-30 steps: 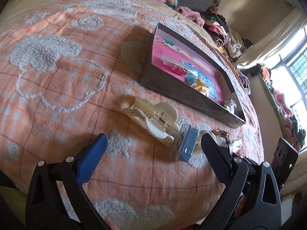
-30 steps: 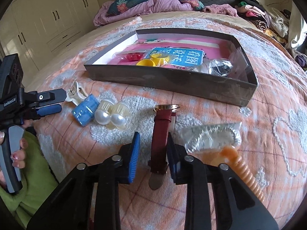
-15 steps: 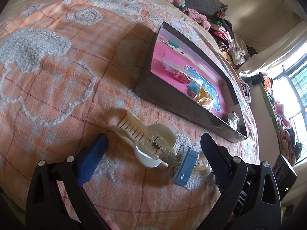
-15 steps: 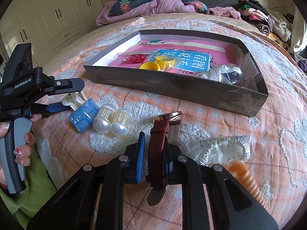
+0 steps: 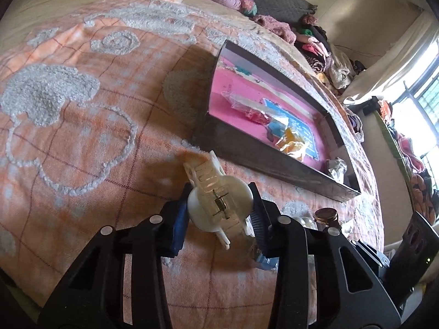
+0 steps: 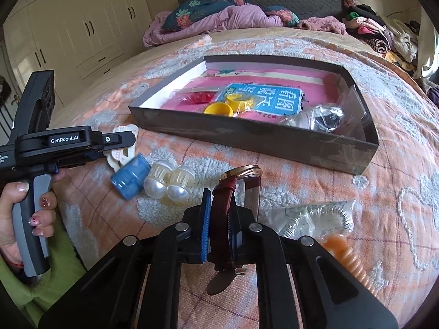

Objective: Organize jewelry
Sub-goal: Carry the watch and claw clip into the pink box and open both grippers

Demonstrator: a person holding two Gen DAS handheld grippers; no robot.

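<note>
My left gripper [image 5: 219,211] is shut on a cream hair claw clip [image 5: 216,205] and holds it just above the orange bedspread, near the dark shallow box [image 5: 263,161]. The clip also shows in the right wrist view [image 6: 123,155] beside the left gripper [image 6: 120,148]. My right gripper [image 6: 219,216] is shut on the strap of a brown leather watch [image 6: 223,208], whose gold case [image 6: 245,171] points toward the box [image 6: 255,137]. The box holds a blue card [image 6: 269,100], yellow rings [image 6: 227,105] and small bags.
On the bedspread lie a blue box [image 6: 130,176], two pearl clips [image 6: 167,182], a clear bag with a comb [image 6: 312,216] and an orange spiral hair tie [image 6: 348,260]. Pillows and clothes [image 6: 219,17] are piled at the bed's far end.
My left gripper moved in and closed on the hair claw clip, lifting it slightly. My right gripper closed fully on the watch strap and raised it off the bedspread.
</note>
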